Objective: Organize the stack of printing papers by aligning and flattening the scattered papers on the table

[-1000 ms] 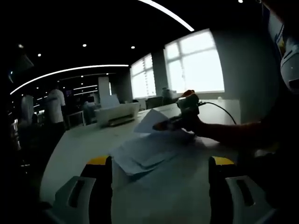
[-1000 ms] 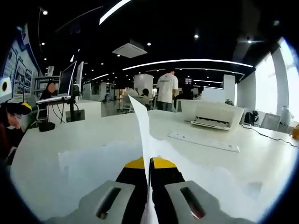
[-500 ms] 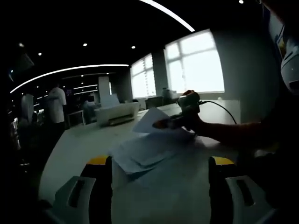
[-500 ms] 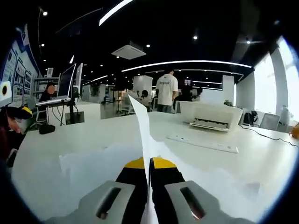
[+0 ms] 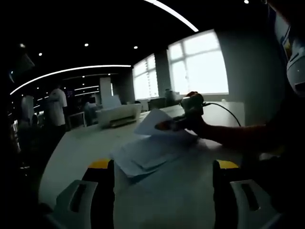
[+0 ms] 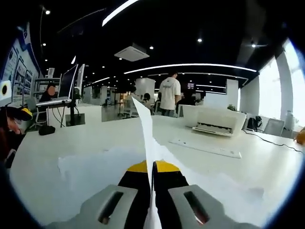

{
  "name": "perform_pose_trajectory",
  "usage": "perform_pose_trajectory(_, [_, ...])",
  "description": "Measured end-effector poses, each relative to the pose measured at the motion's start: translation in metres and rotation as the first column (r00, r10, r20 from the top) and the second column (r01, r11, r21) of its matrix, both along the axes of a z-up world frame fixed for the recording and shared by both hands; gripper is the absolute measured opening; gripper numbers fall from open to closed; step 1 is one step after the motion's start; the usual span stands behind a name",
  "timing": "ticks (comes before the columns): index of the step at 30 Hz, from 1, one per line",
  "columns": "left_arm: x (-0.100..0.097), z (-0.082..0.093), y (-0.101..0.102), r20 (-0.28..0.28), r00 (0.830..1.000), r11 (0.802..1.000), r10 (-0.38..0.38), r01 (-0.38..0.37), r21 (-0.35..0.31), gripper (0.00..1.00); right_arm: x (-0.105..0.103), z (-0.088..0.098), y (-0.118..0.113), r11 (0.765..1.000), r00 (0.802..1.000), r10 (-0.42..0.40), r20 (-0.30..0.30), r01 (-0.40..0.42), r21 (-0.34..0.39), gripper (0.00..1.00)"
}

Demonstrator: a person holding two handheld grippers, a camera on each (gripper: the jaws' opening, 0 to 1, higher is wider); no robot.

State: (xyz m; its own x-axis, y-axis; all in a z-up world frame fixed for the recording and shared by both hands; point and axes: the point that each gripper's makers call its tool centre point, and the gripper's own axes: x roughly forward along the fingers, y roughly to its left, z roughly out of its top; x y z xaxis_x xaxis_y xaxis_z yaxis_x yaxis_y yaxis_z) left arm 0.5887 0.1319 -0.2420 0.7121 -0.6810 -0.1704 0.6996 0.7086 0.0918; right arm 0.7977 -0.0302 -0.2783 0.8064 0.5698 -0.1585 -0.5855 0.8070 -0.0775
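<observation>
In the right gripper view, the right claw (image 6: 152, 174) is clenched on a single sheet of paper (image 6: 144, 129), its yellow-tipped jaws pressed together with the sheet standing edge-on between them and rising up and away from the tips. Under and around that claw, the scattered papers (image 6: 90, 164) lie spread loosely over the white worktop (image 6: 38, 148), their edges out of line. Farther back on the worktop sit a white printer (image 6: 214, 121) and, in front of it, a long flat power strip (image 6: 205, 147). At the far left, a laptop on a stand (image 6: 64, 88) sits on another desk, and a person in a white shirt (image 6: 170, 95) stands in the background. In the left gripper view, the left claw (image 5: 162, 167) is released, its two jaws wide apart above the worktop (image 5: 81, 143) and holding nothing. Beyond its tips lies the loose pile of papers (image 5: 145, 155), and past that the right claw (image 5: 167, 126), held by a hand (image 5: 202, 126), lifts the single sheet (image 5: 153, 121) at a slant above the pile. The printer (image 5: 119, 114) stands beyond.
</observation>
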Motion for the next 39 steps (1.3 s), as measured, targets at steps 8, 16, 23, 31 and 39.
perform_pose_trajectory(8, [0.000, -0.003, -0.001, -0.006, 1.000, 1.000, -0.001, 0.001, 0.002, 0.87, 0.002, -0.005, 0.004, 1.000, 1.000, 0.021, -0.003, -0.021, -0.019, 0.00])
perform_pose_trajectory(16, [0.000, -0.001, 0.002, -0.001, 1.000, 1.000, 0.005, -0.005, -0.001, 0.87, 0.005, -0.002, 0.004, 1.000, 1.000, 0.024, 0.018, -0.024, -0.005, 0.00])
perform_pose_trajectory(23, [0.000, -0.003, 0.002, -0.006, 1.000, 1.000, 0.004, -0.004, 0.004, 0.88, 0.005, 0.000, 0.005, 0.999, 0.999, 0.038, 0.024, -0.038, -0.003, 0.00])
perform_pose_trajectory(31, [0.000, -0.001, 0.003, -0.001, 1.000, 1.000, 0.004, -0.004, 0.010, 0.88, 0.004, -0.004, 0.010, 0.998, 0.998, 0.057, 0.032, -0.056, -0.042, 0.00])
perform_pose_trajectory(39, [0.000, 0.000, 0.002, 0.002, 1.000, 1.000, 0.001, -0.001, 0.012, 0.88, 0.001, -0.002, 0.014, 0.997, 0.997, 0.074, 0.037, -0.073, -0.033, 0.00])
